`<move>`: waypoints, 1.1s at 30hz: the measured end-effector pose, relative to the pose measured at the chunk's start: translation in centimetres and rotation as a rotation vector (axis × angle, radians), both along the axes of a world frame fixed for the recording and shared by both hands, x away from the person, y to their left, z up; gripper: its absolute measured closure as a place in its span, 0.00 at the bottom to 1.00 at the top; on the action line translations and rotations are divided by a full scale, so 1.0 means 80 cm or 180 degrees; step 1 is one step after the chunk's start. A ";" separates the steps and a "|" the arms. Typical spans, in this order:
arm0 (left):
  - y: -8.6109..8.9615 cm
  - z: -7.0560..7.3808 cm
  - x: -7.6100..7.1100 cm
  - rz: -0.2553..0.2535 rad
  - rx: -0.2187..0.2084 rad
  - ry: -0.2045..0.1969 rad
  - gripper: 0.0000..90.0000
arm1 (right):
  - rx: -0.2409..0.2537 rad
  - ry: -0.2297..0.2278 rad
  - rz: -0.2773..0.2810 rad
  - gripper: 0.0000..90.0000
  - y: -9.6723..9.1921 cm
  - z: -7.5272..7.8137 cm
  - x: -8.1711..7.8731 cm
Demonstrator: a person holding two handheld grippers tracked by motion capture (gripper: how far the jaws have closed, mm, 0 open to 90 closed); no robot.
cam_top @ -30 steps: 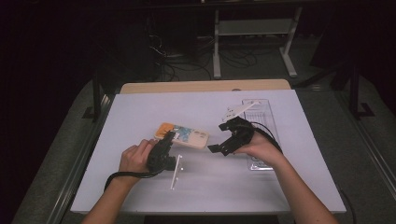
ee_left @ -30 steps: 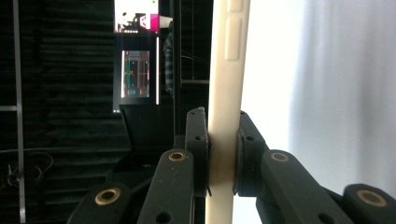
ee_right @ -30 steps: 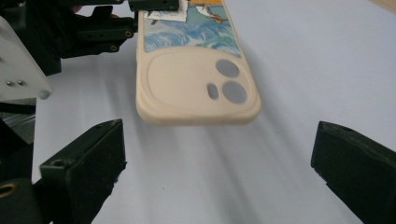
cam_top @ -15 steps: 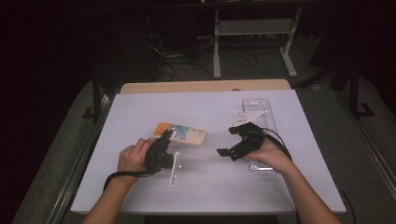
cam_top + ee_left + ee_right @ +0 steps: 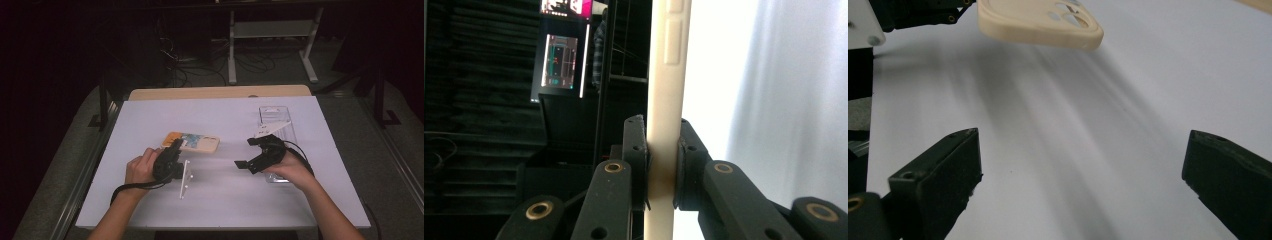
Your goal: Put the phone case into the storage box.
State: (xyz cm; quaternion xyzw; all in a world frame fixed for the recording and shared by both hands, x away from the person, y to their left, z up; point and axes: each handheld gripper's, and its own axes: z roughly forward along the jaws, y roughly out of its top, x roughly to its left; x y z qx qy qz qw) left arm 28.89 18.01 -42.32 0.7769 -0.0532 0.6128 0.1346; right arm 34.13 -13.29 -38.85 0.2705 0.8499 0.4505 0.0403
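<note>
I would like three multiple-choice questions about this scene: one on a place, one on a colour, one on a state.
1. Where is the clear plastic box?
A. on the table's right side
B. at the left edge
C. on the floor

2. What colour is the rim of the phone case?
A. black
B. cream
C. green

3. How does the right claw stand?
A. shut on the case
B. shut on nothing
C. open, nothing between

Answers: 1 A, the high view shows it beside the right hand. 2 B, the left claw clamps a cream edge. 3 C, bare white table shows between its jaws.
</note>
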 end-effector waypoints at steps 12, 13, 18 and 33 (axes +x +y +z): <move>0.004 0.004 0.003 0.0037 -0.0309 0.0209 0.88 | 0.0094 0.0025 -0.0017 0.02 -0.003 -0.004 0.002; 0.005 0.005 0.004 0.0031 -0.0349 0.0231 0.88 | 0.0101 0.0038 -0.0031 0.02 -0.004 -0.004 0.002; 0.007 0.007 0.003 0.0075 -0.0418 0.0315 0.88 | 0.0128 -0.0013 -0.0018 0.02 -0.005 -0.004 -0.001; 0.010 0.015 0.005 0.0142 -0.0741 0.0550 0.88 | 0.0186 -0.0079 0.0008 0.02 -0.007 -0.004 -0.003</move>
